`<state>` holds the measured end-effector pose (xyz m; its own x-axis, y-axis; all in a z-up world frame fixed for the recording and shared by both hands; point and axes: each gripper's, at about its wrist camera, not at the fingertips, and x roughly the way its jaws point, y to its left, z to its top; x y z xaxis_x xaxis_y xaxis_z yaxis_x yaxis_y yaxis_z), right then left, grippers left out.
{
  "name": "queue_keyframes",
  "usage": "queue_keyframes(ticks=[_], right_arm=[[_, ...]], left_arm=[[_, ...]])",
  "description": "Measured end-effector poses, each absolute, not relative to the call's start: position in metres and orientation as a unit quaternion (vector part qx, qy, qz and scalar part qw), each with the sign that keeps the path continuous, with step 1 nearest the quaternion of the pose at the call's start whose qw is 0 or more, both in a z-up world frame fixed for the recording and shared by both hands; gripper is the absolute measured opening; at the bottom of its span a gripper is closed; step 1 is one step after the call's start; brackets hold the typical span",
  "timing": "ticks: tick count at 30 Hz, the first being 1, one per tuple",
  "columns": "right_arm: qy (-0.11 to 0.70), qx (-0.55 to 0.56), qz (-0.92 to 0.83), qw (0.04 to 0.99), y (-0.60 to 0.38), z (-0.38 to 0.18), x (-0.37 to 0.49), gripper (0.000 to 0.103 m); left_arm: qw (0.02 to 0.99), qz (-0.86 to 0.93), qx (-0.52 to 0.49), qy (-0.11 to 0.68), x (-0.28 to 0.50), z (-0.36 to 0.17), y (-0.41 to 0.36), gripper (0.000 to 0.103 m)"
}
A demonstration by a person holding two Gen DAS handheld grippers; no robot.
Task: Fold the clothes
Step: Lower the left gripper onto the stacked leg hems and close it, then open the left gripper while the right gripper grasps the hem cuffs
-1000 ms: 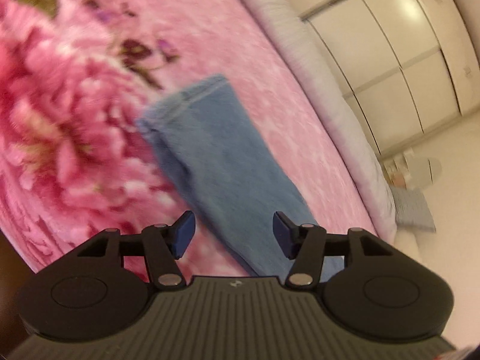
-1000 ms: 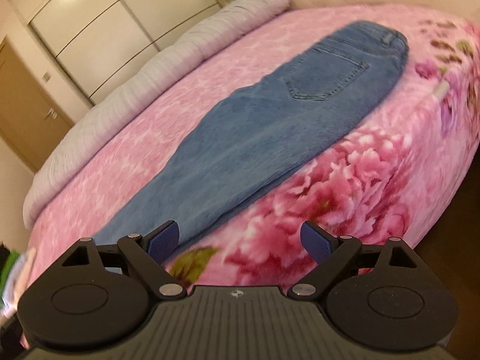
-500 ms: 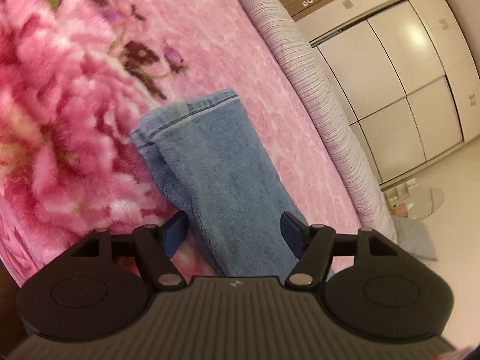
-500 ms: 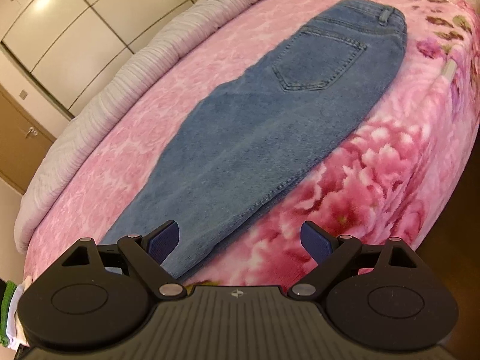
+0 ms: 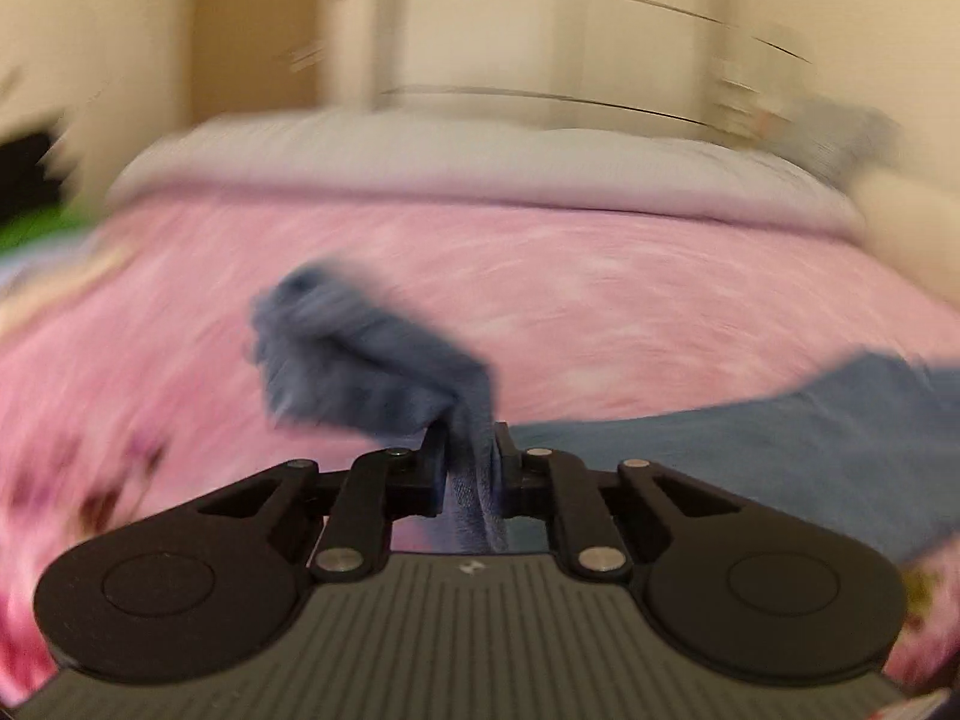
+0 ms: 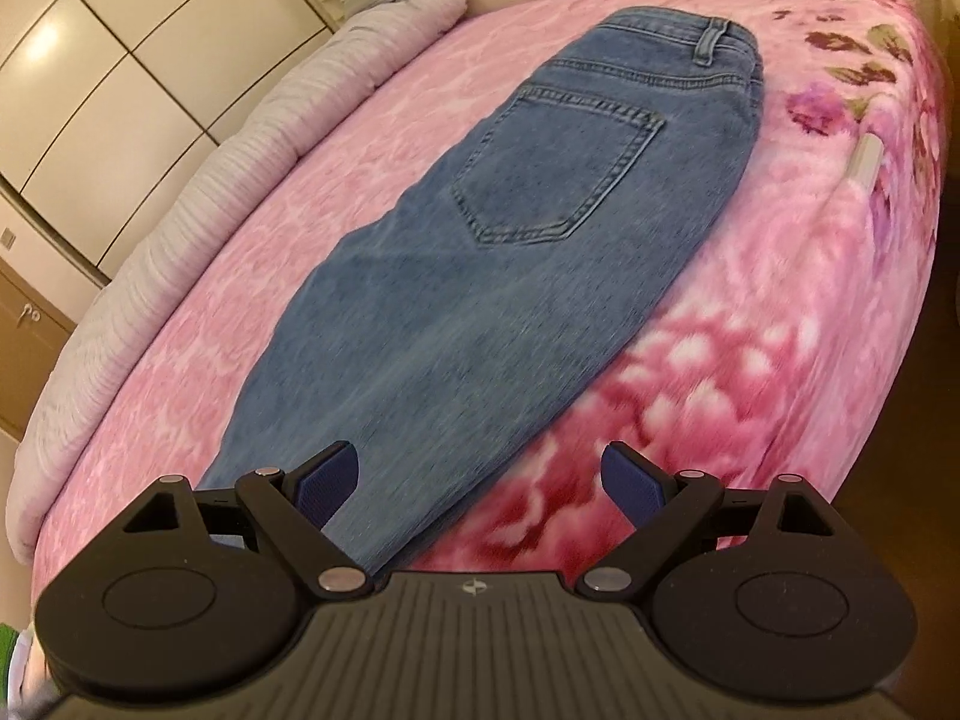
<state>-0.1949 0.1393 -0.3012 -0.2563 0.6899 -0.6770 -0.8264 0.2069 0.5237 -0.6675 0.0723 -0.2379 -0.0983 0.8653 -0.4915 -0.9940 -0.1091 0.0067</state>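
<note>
A pair of blue jeans lies flat on the pink floral bedspread, folded lengthwise, back pocket up and waistband at the far end. My left gripper is shut on the leg end of the jeans and holds it lifted off the bed; the view is blurred by motion. The rest of the jeans trails to the right in the left wrist view. My right gripper is open and empty, hovering over the near part of the leg by the bed's edge.
A rolled lilac-grey quilt runs along the far side of the bed, also in the left wrist view. Cream wardrobe doors stand behind it. The bed edge drops to dark floor at the right.
My left gripper closed on the hem end of the jeans and lifted it, swinging fast so its view now faces across the bed. My right gripper moved closer over the leg, still open.
</note>
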Motion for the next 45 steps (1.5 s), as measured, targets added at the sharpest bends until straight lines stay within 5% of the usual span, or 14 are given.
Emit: queue_keyframes(ticks=[9, 13, 28, 37, 40, 45], right_arm=[[0.491, -0.065, 0.624, 0.605, 0.152, -0.306, -0.184, 0.090], [0.490, -0.069, 0.625, 0.604, 0.153, -0.306, -0.182, 0.090], [0.485, -0.037, 0.705, 0.515, 0.144, -0.280, -0.225, 0.086], [0.493, -0.068, 0.708, 0.502, 0.138, -0.277, -0.260, 0.076], [0.497, -0.064, 0.704, 0.504, 0.132, -0.276, -0.261, 0.075], [0.518, -0.034, 0.720, 0.460, 0.132, -0.273, -0.273, 0.067]], left_arm=[[0.723, 0.584, -0.135, 0.344, -0.540, -0.292, 0.113, 0.015], [0.721, 0.583, -0.112, 0.358, -0.534, -0.300, 0.102, 0.021], [0.731, 0.590, -0.240, 0.245, -0.613, -0.241, 0.093, 0.022], [0.749, 0.522, -0.303, 0.273, -0.586, -0.281, 0.143, 0.022], [0.768, 0.508, -0.231, 0.314, -0.565, -0.291, 0.117, 0.028], [0.779, 0.489, -0.309, 0.241, -0.603, -0.267, 0.104, 0.027]])
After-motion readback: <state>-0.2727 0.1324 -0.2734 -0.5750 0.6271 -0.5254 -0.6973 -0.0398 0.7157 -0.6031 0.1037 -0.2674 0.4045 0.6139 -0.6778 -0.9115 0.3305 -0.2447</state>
